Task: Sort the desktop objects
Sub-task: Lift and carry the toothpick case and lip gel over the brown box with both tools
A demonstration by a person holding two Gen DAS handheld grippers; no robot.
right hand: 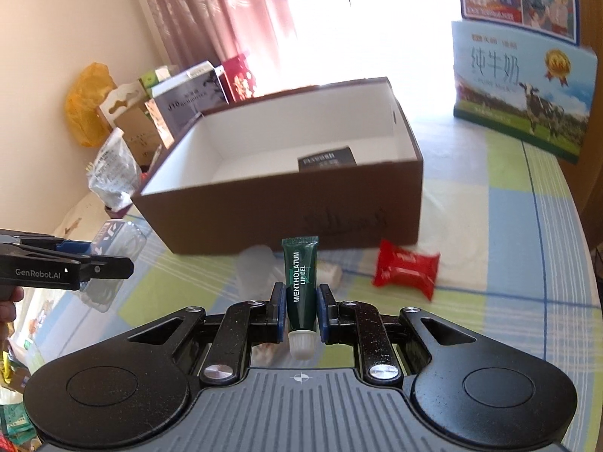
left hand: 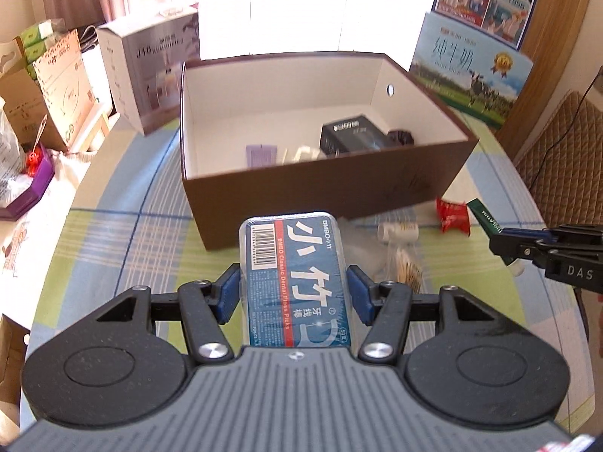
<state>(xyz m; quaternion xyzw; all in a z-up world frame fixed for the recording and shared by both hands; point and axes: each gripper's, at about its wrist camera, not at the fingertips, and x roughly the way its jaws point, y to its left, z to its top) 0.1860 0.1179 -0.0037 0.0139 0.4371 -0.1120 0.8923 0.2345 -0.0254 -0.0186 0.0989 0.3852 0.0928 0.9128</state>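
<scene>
Closest to the lens on the left side is the left gripper [left hand: 294,290], blue pads pressed against both long edges of a clear dental floss picks box [left hand: 296,278], so it's clamped on that. The box points straight ahead along the fingers, label up, held off the checked tablecloth [left hand: 124,233]. Directly ahead of it sits the open brown cardboard box [left hand: 320,196], white inside, with a black carton [left hand: 352,135], a small purple item [left hand: 260,154] and something dark purple in the right corner that I can't make out.

The right gripper [right hand: 300,310] is narrowed down on a dark green lip gel tube [right hand: 299,286]. The tube stands roughly in line with the fingers, white cap toward the camera, crimped end pointing at the brown box's front wall. Both grippers sit level-ish in front of the box, side by side, with the left one a bit off to the side in the right wrist view; a bit of the person's hand [right hand: 9,301] shows behind it at the frame edge.

On the cloth beyond the right gripper and slightly to its right lies a red wrapped snack [right hand: 407,269]. A small white bottle [left hand: 397,231] lies between the two grippers, just beside the box's front wall, with a bundle of toothpicks [left hand: 409,269] nearer the left gripper's right finger.
</scene>
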